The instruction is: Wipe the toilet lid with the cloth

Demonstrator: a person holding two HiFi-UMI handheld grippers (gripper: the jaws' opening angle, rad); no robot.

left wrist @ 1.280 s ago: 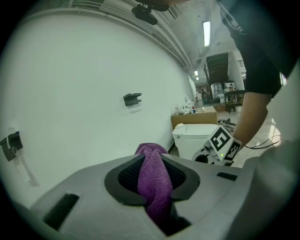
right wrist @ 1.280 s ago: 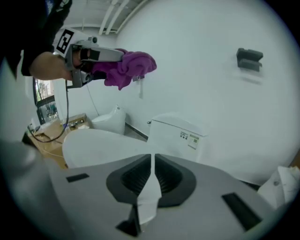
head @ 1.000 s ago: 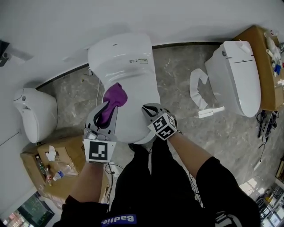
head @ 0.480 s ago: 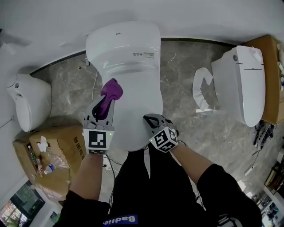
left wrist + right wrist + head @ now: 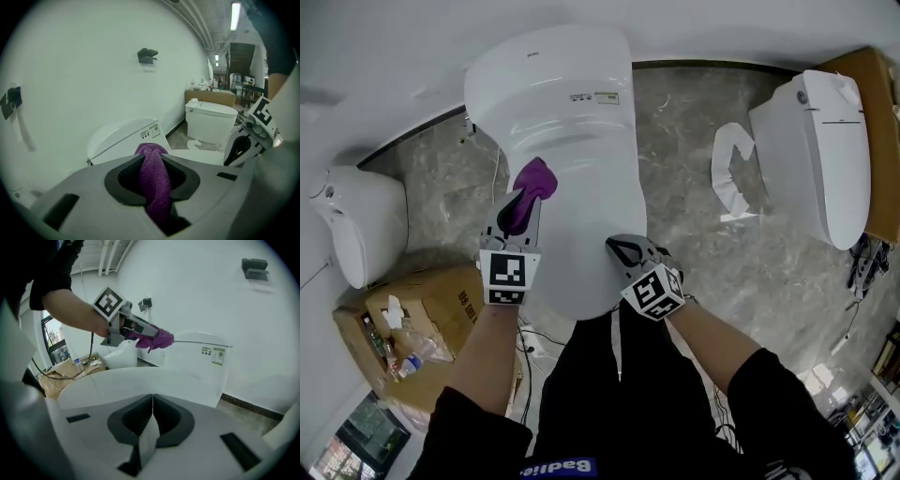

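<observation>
Snugly within left claw [image 5: 151,163]: cloth [image 5: 157,188]

Right gripper [image 5: 152,399], fingers together, over toilet lid [image 5: 98,383].

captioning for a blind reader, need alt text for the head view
Seen from above, the left gripper holds a purple cloth over a white toilet lid; the right gripper is at the lid's near edge.

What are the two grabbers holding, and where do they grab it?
The left gripper squeezes the purple cloth along a folded strip, and its bunched end pokes out past the jaw tips. The right gripper is shut and holds nothing.
</observation>
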